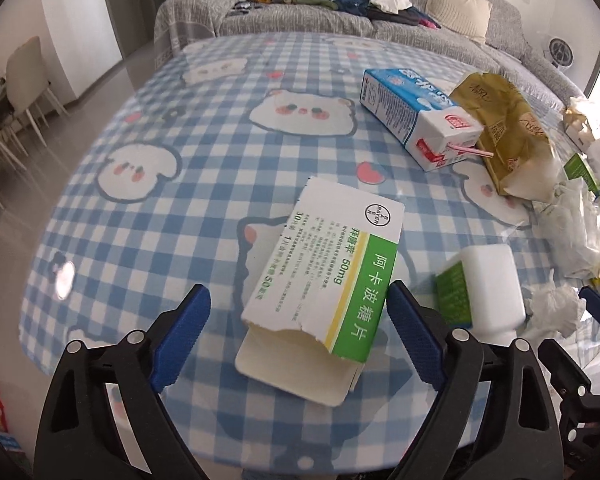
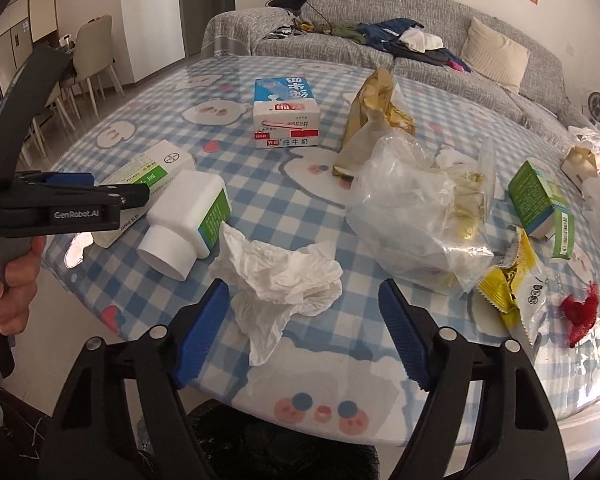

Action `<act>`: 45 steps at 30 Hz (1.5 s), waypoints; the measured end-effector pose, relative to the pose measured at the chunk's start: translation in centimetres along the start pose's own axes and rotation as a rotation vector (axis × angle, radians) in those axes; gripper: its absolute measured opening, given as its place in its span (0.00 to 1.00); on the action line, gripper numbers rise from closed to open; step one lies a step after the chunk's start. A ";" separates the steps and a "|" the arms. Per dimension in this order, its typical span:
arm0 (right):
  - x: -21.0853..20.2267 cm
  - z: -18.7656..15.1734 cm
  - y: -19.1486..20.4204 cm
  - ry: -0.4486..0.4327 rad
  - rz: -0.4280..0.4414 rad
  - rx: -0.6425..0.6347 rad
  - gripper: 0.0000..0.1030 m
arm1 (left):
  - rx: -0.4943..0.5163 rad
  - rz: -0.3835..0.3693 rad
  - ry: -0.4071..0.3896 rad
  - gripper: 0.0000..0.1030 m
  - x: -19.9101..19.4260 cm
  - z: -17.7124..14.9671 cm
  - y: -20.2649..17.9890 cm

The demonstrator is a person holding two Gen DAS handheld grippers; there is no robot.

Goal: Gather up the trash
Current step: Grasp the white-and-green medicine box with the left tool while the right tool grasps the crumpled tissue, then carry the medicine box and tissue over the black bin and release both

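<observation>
Left gripper (image 1: pixel 300 336) jaws apart, straddling torn medicine box (image 1: pixel 324 276) for pickup; right gripper (image 2: pixel 304 332) likewise spread around crumpled tissue (image 2: pixel 280 280), neither pinched yet

person's hand (image 2: pixel 8 280) cut off, box (image 1: pixel 580 168) half hidden

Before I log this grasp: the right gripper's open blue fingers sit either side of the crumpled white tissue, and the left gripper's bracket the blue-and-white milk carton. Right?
Not quite. The right gripper does straddle the crumpled white tissue, jaws open. But in the left wrist view the left gripper brackets the torn-open white-and-green medicine box; the blue-and-white milk carton lies farther back, untouched.
</observation>
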State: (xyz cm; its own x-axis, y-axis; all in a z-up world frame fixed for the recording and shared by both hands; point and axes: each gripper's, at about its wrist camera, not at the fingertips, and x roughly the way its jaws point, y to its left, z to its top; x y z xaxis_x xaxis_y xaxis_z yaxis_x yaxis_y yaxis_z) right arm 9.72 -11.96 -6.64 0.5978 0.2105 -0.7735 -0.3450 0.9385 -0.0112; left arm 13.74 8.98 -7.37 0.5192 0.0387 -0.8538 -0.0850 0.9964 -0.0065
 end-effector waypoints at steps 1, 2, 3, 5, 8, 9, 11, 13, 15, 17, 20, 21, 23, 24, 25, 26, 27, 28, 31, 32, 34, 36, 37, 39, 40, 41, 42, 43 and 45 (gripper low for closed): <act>0.0 0.1 0.0 -0.001 0.007 0.006 0.70 | 0.002 -0.004 -0.002 0.83 0.2 0.1 0.0; 0.1 0.2 0.0 -0.001 0.012 0.010 0.68 | 0.003 -0.007 -0.004 0.82 0.4 0.2 -0.1; 0.2 0.2 0.0 -0.001 0.014 0.010 0.67 | 0.002 -0.010 -0.004 0.81 0.6 0.3 0.0; 0.6 0.4 0.2 0.000 0.015 0.010 0.64 | -0.006 -0.022 0.003 0.77 0.9 0.4 -0.1; 1.3 0.5 0.3 0.010 0.016 0.014 0.57 | -0.003 -0.027 0.000 0.69 1.1 0.5 -0.4; 1.4 0.5 0.4 0.010 0.015 0.014 0.55 | 0.000 -0.026 -0.001 0.67 1.1 0.5 -0.5; 1.7 0.5 0.4 0.007 0.011 0.020 0.46 | 0.001 -0.030 0.000 0.66 1.2 0.6 -0.7; 1.7 0.5 0.4 0.007 0.013 0.018 0.38 | 0.006 -0.024 0.005 0.66 1.2 0.6 -0.8; 1.7 0.6 0.5 0.004 0.012 0.015 0.28 | 0.008 -0.019 0.007 0.66 1.2 0.6 -0.9; 1.6 0.6 0.5 -0.001 0.012 0.012 0.20 | 0.001 -0.026 -0.002 0.65 1.0 0.5 -0.7; 1.5 0.6 0.4 -0.009 0.014 0.015 0.15 | -0.011 -0.030 -0.008 0.65 0.7 0.4 -0.5; 1.4 0.6 0.4 -0.013 0.014 0.015 0.15 | -0.012 -0.031 -0.011 0.65 0.6 0.3 -0.4; 1.2 0.6 0.4 -0.022 0.013 0.015 0.11 | -0.004 -0.026 -0.020 0.65 0.1 0.2 -0.5; 1.1 0.7 0.4 -0.025 0.012 0.016 0.11 | -0.002 -0.024 -0.025 0.65 -0.1 0.1 -0.6; 1.0 0.7 0.3 -0.026 0.013 0.018 0.11 | -0.003 -0.024 -0.032 0.65 -0.4 0.1 -0.6; 0.9 0.6 0.3 -0.027 0.014 0.021 0.10 | -0.005 -0.024 -0.040 0.65 -0.8 0.0 -0.6; 0.8 0.6 0.3 -0.030 0.014 0.023 0.10 | -0.008 -0.024 -0.046 0.65 -1.1 -0.1 -0.6; 0.6 0.6 0.2 -0.034 0.012 0.023 0.09 | -0.011 -0.024 -0.055 0.65 -1.6 -0.1 -0.5; 0.1 0.4 0.1 -0.046 0.011 0.028 0.09 | -0.015 -0.029 -0.078 0.65 -2.9 -0.3 -0.6; 0.0 0.3 0.0 -0.049 0.012 0.031 0.09 | -0.016 -0.028 -0.084 0.65 -3.2 -0.4 -0.6; -0.5 0.2 -0.3 -0.057 0.013 0.038 0.09 | -0.020 -0.030 -0.095 0.65 -4.0 -0.7 -0.7; -1.0 0.1 -0.6 -0.067 0.015 0.044 0.08 | -0.025 -0.034 -0.104 0.65 -4.7 -1.0 -0.7; -1.2 0.1 -0.6 -0.071 0.016 0.045 0.08 | -0.028 -0.038 -0.111 0.65 -5.2 -1.2 -0.8; -1.9 -0.1 -0.8 -0.082 0.017 0.050 0.08 | -0.027 -0.041 -0.124 0.65 -6.1 -1.6 -1.1; -2.2 -0.1 -0.9 -0.086 0.017 0.052 0.08 | -0.026 -0.040 -0.129 0.65 -6.4 -1.8 -1.3; -2.4 -0.2 -1.0 -0.089 0.017 0.056 0.08 | -0.028 -0.045 -0.134 0.65 -6.8 -2.0 -1.4; -2.8 -0.4 -1.3 -0.094 0.016 0.062 0.08 | -0.030 -0.048 -0.137 0.64 -6.9 -2.2 -1.6; -3.1 -0.5 -1.4 -0.097 0.015 0.067 0.08 | -0.035 -0.054 -0.141 0.64 -7.3 -2.4 -1.7; -3.8 -0.9 -1.7 -0.105 0.010 0.077 0.08 | -0.041 -0.058 -0.148 0.64 -7.8 -2.8 -1.9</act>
State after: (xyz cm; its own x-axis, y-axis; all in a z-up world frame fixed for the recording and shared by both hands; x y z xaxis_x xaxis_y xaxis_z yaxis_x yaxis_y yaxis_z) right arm 7.35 -14.61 -4.24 0.6687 0.2438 -0.7024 -0.2971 0.9536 0.0481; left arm 7.46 6.53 -2.18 0.6436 -0.0051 -0.7653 -0.0846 0.9934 -0.0778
